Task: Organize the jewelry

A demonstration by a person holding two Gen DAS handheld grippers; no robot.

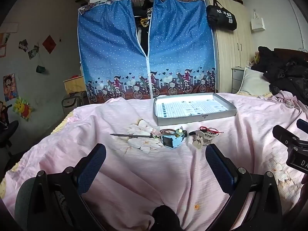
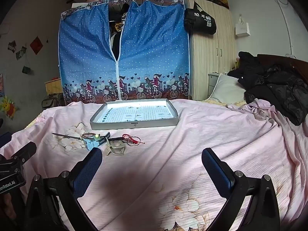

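Bedspread underneath, grey tray at twelve o'clock, empty. Short of it lies the jewelry: hair stick running nine-to-three, blue watch, beige hair clip, red cord. Left gripper faces the watch dead ahead, jaws spread; right gripper, also spread, has it at eleven. Left looks nearer.

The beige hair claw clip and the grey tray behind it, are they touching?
Apart. In the right wrist view a strip of bare pink bedsheet shows between the hair claw clip and the front wall of the tray.
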